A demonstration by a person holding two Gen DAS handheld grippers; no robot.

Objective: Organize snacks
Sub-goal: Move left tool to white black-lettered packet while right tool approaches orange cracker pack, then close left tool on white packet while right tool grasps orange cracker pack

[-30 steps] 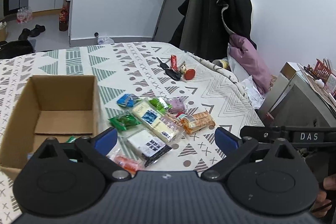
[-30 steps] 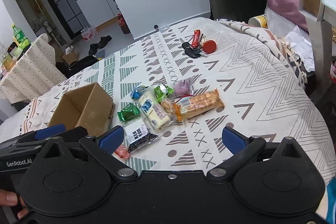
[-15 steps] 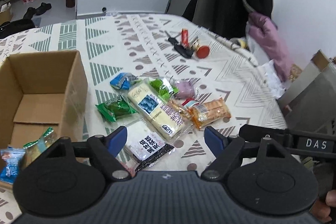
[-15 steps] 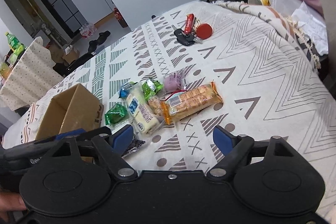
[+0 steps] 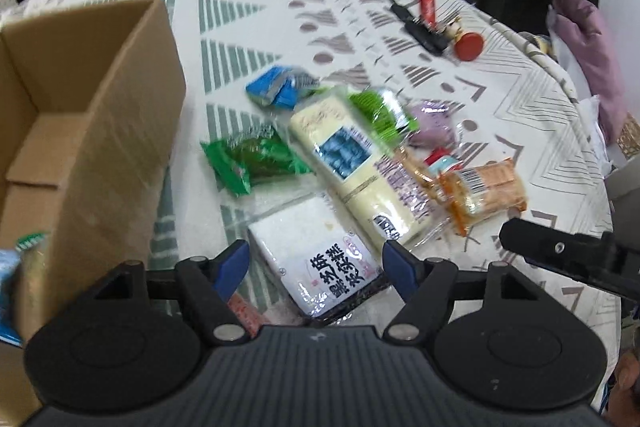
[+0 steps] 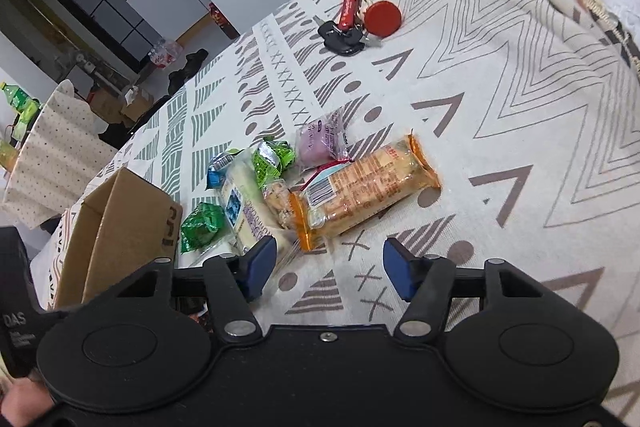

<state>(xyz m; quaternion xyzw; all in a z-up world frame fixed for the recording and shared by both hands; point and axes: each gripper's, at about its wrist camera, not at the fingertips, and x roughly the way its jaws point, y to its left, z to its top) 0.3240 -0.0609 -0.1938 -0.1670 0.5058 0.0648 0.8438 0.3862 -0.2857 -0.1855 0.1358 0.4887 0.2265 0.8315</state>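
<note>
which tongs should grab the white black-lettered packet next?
Left, probably. The left tongs are open and already straddle the white packet, beside the cardboard box. The right tongs are open over bare cloth.

The tablecloth (image 6: 500, 75) is printed with grey and green geometric patterns on white. The cardboard box (image 5: 112, 131) is plain brown. Snack packets are coloured orange (image 6: 364, 187), green (image 5: 256, 159), blue (image 5: 276, 89), purple (image 6: 320, 143) and cream with a blue label (image 5: 352, 167). Blue fingertips (image 5: 232, 267) are fitted to black gripper bodies.
</note>
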